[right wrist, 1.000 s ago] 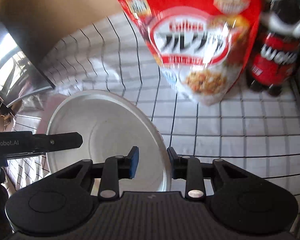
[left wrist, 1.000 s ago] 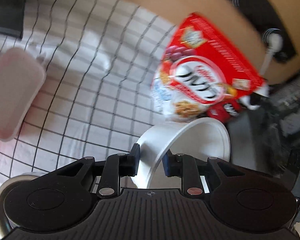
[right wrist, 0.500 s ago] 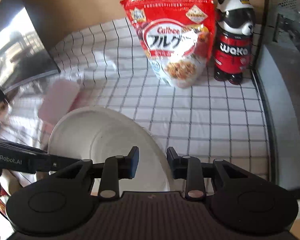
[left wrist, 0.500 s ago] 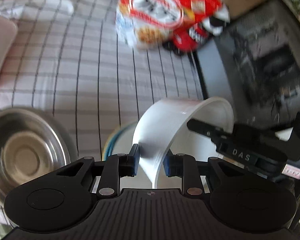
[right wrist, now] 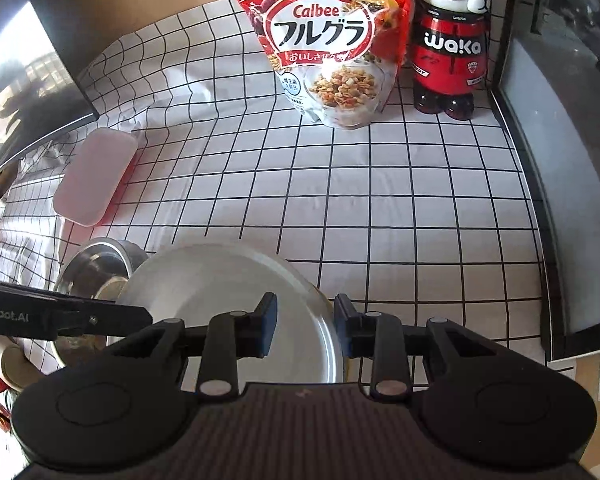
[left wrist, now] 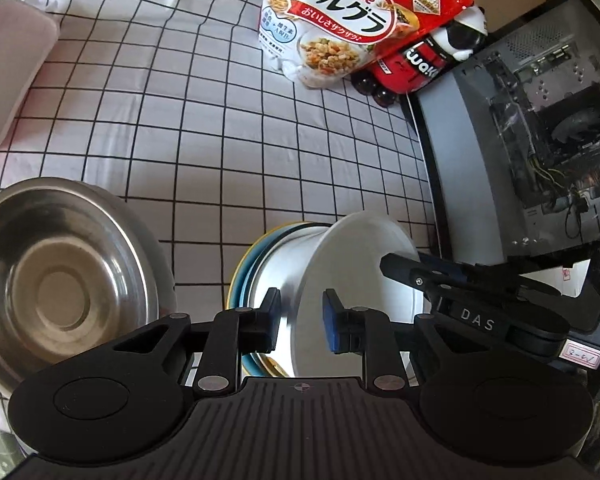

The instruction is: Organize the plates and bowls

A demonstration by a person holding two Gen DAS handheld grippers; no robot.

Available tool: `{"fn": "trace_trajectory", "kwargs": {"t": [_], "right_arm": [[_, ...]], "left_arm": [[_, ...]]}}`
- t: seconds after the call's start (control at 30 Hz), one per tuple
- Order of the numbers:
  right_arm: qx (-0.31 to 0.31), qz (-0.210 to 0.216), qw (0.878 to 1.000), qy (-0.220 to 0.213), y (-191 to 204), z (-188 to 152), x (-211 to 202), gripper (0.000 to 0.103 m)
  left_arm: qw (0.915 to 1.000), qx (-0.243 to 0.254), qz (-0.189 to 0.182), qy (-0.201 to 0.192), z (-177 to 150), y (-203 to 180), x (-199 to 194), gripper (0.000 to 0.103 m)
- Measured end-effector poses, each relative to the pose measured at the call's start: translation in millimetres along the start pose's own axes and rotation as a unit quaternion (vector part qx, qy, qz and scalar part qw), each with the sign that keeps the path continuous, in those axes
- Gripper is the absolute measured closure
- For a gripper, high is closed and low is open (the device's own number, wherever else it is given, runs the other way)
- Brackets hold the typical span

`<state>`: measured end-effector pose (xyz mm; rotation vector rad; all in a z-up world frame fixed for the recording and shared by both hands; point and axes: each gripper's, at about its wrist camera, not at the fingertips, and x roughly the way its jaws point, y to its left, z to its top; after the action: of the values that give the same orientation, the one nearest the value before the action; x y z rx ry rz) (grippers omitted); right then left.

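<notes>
Left gripper (left wrist: 299, 320) and right gripper (right wrist: 305, 330) both clamp white bowl's (left wrist: 340, 280) rim, bowl tilted over blue-rimmed plates (left wrist: 244, 276) — contact probably, unclear. Steel bowl (left wrist: 60, 280) just left. Pink container (right wrist: 96, 176) beyond. Farthest — cereal bag (right wrist: 324, 48), panda bottle (right wrist: 452, 52); computer case (left wrist: 540, 120) flanks right.

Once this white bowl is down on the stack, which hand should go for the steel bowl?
Left. The steel bowl sits directly beside the left gripper. From the right gripper, it lies beyond the white bowl that both grippers clamp, so the right would have to cross over.
</notes>
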<state>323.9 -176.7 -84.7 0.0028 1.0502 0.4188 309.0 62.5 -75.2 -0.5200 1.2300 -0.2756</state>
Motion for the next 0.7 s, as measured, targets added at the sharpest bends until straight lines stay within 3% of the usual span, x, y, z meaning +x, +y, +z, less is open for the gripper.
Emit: {"fn": "trace_trajectory", "kwargs": {"t": [0.37,0.53,0.7], "right_arm": [[0.007,0.013,1.000,0.000,-1.9,-3.9,-2.4,0.072],[0.013,0.009,1.000,-0.006,-5.9,0.1,-0.4,0.072],[0.021,-0.003,1.000,0.011,-14.9,-0.6,11.1,0.072]], "left_arm": [[0.9966,0.028,0.075,-0.017,-3.7,0.9,9.1,0.082],[0.9972,0.010,0.071,-0.018,-0.7,7.1,10.4,0.083],[0.9985,0.024,0.044,-0.023,-3.8,-5.6,2.7,0.083]]}}
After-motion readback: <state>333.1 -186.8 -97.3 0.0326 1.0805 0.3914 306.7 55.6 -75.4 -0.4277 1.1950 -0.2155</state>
